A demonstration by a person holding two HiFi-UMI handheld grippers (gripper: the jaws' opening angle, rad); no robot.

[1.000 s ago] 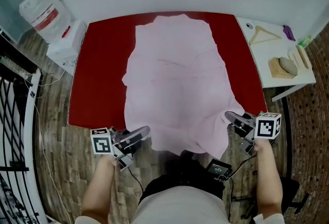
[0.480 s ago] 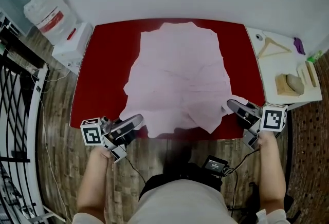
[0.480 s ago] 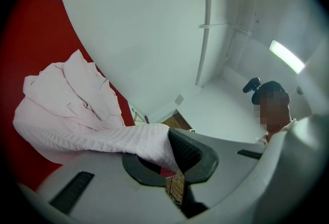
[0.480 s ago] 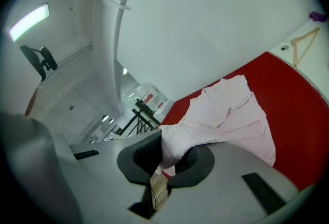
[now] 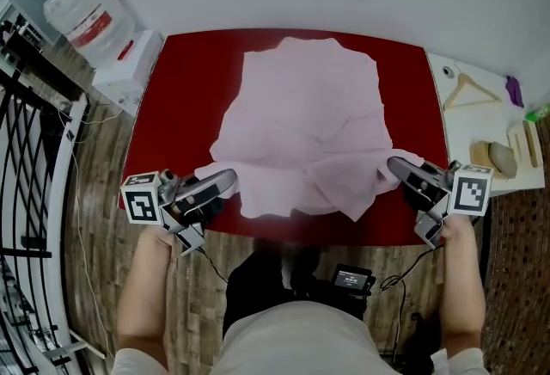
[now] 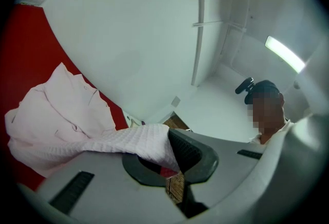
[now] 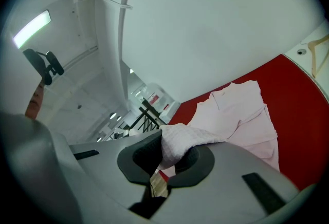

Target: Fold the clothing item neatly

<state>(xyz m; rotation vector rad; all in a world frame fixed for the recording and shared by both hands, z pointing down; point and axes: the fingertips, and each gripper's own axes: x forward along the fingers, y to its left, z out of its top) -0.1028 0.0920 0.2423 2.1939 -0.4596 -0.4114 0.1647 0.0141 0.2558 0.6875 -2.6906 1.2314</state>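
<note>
The left gripper (image 5: 225, 182) is pinching the near left corner of the pink shirt (image 5: 301, 119). The right gripper (image 5: 397, 165) is pinching the near right corner. Both jaw pairs are pressing on waffle-weave fabric. The rest of the shirt is lying ahead of both grippers on the red table (image 5: 176, 98), its hem hanging slack between them. For a neat fold, both corners are best travelling forward level and together, spread enough to be tensioning the hem.
</note>
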